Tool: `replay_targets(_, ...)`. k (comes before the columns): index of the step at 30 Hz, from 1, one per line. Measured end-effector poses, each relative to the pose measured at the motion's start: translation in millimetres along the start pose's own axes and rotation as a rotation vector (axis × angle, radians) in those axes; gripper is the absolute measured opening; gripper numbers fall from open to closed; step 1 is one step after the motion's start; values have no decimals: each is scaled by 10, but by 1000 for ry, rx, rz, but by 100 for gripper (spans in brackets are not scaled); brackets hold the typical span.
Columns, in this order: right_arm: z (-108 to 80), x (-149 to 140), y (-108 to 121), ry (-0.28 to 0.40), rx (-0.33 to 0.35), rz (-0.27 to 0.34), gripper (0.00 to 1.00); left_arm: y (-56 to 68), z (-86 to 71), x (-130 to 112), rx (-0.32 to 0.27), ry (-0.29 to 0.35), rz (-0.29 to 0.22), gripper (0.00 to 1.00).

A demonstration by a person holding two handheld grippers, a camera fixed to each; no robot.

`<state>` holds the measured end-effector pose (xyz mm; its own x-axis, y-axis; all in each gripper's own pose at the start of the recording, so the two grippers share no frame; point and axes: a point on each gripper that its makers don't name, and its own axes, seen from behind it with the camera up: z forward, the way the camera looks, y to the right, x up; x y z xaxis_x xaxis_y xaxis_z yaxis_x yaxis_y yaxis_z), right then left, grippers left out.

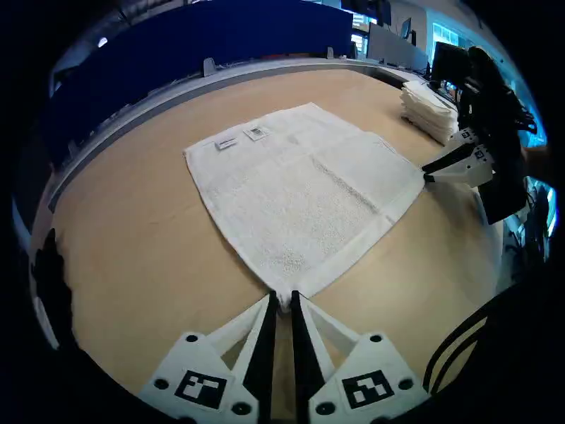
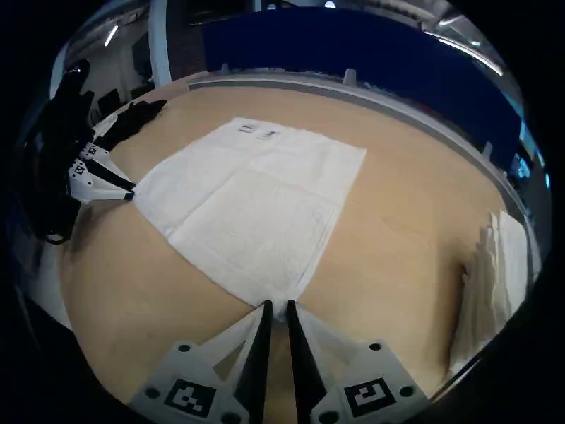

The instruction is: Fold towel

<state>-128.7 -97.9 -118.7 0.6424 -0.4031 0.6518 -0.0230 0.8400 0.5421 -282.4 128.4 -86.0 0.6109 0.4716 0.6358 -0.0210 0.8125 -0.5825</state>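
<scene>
Your left gripper (image 1: 284, 300) and right gripper (image 2: 278, 307) each clamp one near corner of the white towel (image 1: 296, 191). The towel lies spread flat on the wooden table (image 1: 141, 240). No fold appears made yet, so all folding remains.

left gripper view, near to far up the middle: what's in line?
left gripper, shut on a corner → towel → tags near its far edge → bare table → blue partition
</scene>
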Motion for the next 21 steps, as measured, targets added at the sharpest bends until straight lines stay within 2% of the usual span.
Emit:
replay_targets(6, -25, 24, 0, 7, 4, 9, 16, -4, -25, 17, 3, 5, 2, 9)
replay_targets(21, -79, 63, 16, 14, 6, 4, 16, 23, -59, 29, -9, 21, -44, 8)
